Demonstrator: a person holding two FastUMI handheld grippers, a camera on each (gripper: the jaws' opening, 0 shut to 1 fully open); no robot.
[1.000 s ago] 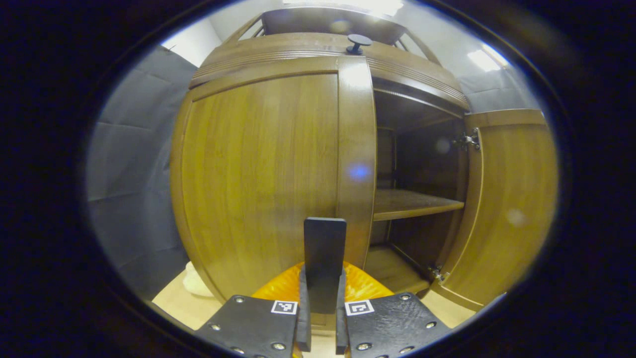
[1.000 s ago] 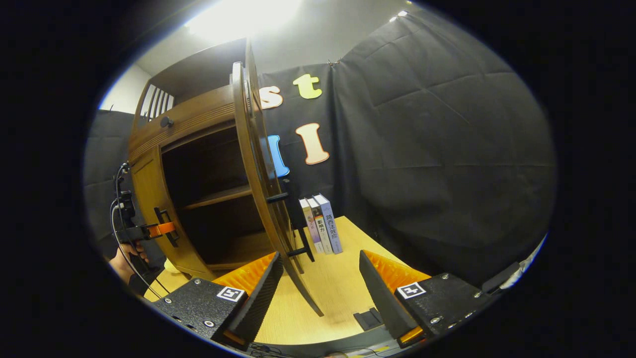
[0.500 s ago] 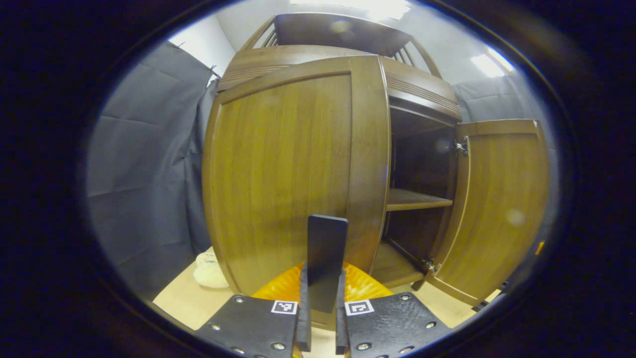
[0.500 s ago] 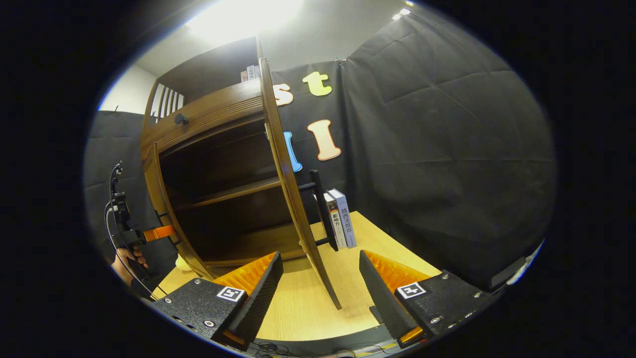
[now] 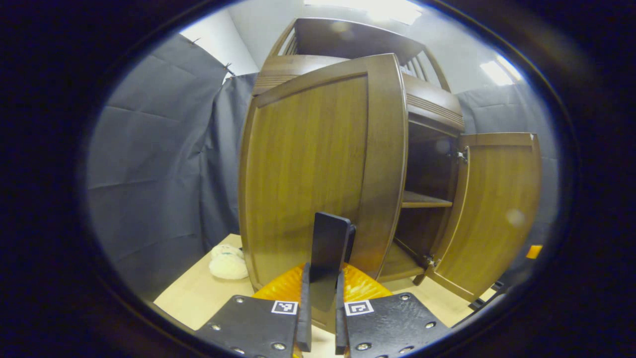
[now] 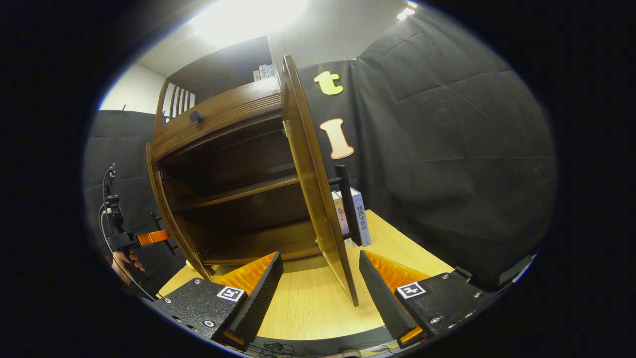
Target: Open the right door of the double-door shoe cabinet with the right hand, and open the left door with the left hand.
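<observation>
- Holding the left door's handle (image 5: 328, 251), your left gripper (image 5: 322, 318) has both fingers pressed against the bar; the handle rises straight ahead between the fingers, long axis upright.
- The left door (image 5: 308, 174) stands directly in front of that gripper, partly swung out; its free edge lies just to the gripper's right, its hinge side to the gripper's left.
- Judge the coming pull as an arc about the hinge side: draw back toward yourself and sweep leftward, keeping the fingers square to the upright bar.
- Your right gripper (image 6: 320, 278) is spread wide and grips nothing. The right door (image 6: 318, 189) stands edge-on just ahead, between its fingers, already wide open; its handle (image 6: 348, 204) sits on the far face.
- The left gripper is the nearer hand for the remaining door. The shoe cabinet (image 6: 223, 119) interior lies ahead-left of the right gripper.
</observation>
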